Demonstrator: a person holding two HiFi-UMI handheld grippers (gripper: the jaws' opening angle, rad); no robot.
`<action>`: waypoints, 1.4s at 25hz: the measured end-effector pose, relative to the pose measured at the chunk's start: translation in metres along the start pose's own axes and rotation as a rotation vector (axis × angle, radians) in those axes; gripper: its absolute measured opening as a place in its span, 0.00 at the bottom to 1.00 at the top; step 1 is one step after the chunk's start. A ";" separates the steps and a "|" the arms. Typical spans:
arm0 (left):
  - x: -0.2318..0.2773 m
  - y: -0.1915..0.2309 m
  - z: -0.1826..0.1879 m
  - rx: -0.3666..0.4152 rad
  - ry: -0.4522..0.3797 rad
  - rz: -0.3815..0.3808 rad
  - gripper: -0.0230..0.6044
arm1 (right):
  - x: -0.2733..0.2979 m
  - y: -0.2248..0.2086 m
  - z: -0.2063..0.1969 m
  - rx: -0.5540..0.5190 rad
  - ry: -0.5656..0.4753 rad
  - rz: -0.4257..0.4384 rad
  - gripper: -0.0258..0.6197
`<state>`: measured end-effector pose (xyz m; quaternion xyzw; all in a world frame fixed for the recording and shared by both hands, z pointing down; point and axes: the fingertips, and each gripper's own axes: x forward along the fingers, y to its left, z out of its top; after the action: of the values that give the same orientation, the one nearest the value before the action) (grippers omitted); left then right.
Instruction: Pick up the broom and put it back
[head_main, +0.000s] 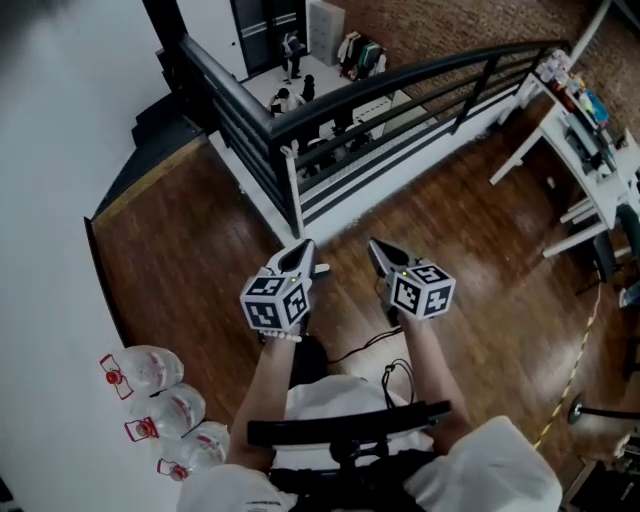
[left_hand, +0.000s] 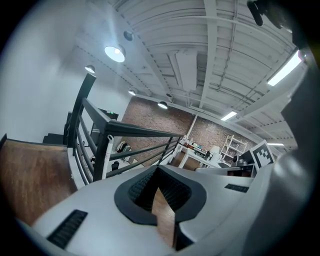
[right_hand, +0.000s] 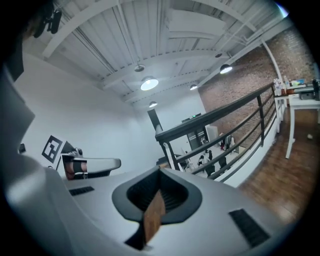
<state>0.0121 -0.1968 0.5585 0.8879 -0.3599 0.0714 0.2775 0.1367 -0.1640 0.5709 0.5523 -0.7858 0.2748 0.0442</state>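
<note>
No broom head shows in any view. A thin white pole (head_main: 294, 195) stands against the corner post of the black railing (head_main: 350, 85); whether it is the broom's handle I cannot tell. The same pole (left_hand: 106, 146) shows in the left gripper view, and the pole (right_hand: 174, 159) again in the right gripper view. My left gripper (head_main: 304, 244) and right gripper (head_main: 374, 244) are held side by side over the wooden floor, both pointing at that corner. The left gripper (left_hand: 159, 168) and the right gripper (right_hand: 160, 170) are each shut, with nothing between the jaws.
Several large water bottles (head_main: 150, 368) lie at the lower left by the white wall. A white table (head_main: 590, 160) with clutter stands at the right. A yellow cable (head_main: 575, 365) and a black cable (head_main: 370, 345) cross the floor. Stairs (head_main: 150, 130) drop behind the railing.
</note>
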 end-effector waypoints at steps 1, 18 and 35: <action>-0.006 -0.020 -0.008 0.006 -0.003 0.000 0.03 | -0.022 -0.002 -0.007 0.001 -0.001 0.004 0.06; -0.140 -0.175 -0.096 0.067 -0.021 0.035 0.03 | -0.196 0.050 -0.084 0.046 -0.041 0.096 0.06; -0.217 -0.143 -0.083 0.070 -0.045 -0.051 0.03 | -0.196 0.144 -0.101 0.009 -0.060 0.018 0.06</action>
<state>-0.0433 0.0625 0.4942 0.9073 -0.3406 0.0569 0.2399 0.0600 0.0846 0.5274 0.5533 -0.7906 0.2620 0.0158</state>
